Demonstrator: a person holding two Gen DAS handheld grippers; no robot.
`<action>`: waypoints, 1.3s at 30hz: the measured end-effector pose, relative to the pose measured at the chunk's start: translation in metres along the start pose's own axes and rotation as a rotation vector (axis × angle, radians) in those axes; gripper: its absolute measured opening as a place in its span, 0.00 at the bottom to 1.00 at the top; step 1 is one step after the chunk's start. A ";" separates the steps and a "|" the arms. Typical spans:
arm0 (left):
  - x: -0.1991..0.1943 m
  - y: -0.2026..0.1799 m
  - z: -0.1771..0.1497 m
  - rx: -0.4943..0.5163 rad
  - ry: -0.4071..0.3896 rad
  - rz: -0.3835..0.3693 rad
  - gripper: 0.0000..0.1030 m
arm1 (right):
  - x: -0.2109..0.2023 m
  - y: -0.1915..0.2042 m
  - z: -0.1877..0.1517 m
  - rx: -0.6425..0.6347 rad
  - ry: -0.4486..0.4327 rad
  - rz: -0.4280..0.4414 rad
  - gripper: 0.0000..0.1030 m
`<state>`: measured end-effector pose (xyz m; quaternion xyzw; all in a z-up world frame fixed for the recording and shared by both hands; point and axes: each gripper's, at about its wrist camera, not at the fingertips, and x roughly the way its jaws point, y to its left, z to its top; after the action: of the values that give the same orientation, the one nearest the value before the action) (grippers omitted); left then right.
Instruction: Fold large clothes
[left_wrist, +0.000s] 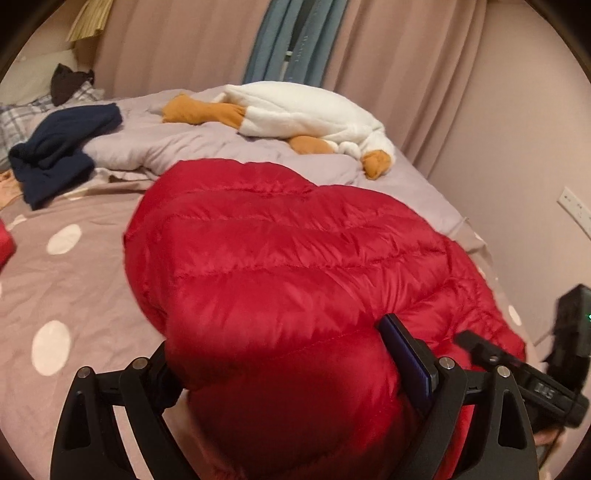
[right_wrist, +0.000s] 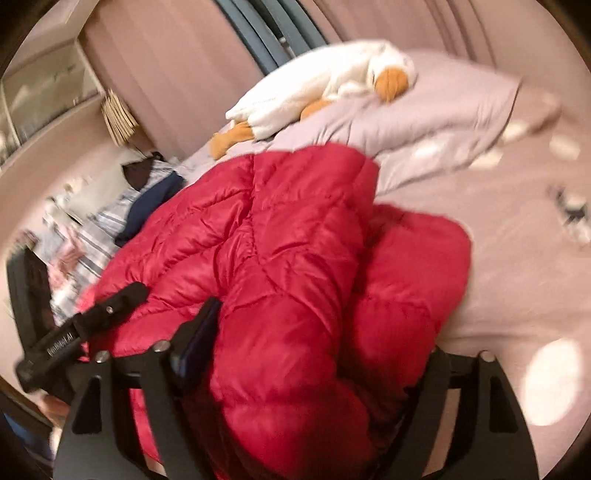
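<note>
A red quilted puffer jacket lies bunched on the bed and fills the middle of both views. My left gripper is shut on a thick fold of the jacket; its right finger shows, the left one is buried in fabric. My right gripper is shut on another bulky fold, its left finger pressed against the fabric. The right gripper also shows at the left wrist view's right edge, and the left gripper at the right wrist view's left edge.
The bed has a mauve sheet with white dots. A lilac duvet carries a white and orange plush goose. A navy garment and plaid pillows lie far left. Curtains hang behind.
</note>
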<state>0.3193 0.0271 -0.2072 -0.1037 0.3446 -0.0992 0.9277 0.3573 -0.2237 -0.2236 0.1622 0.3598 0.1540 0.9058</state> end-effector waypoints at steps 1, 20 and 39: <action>-0.003 0.000 0.001 0.000 0.005 0.014 0.90 | -0.006 0.001 0.002 -0.017 -0.007 -0.018 0.84; -0.057 -0.012 0.011 0.118 -0.177 0.238 0.60 | -0.085 0.016 0.016 -0.124 -0.209 -0.073 0.41; 0.023 0.040 -0.035 0.016 0.111 0.316 0.48 | 0.045 0.005 -0.037 -0.172 0.152 -0.241 0.13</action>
<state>0.3176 0.0553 -0.2580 -0.0350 0.4066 0.0396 0.9121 0.3616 -0.1940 -0.2746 0.0277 0.4298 0.0862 0.8984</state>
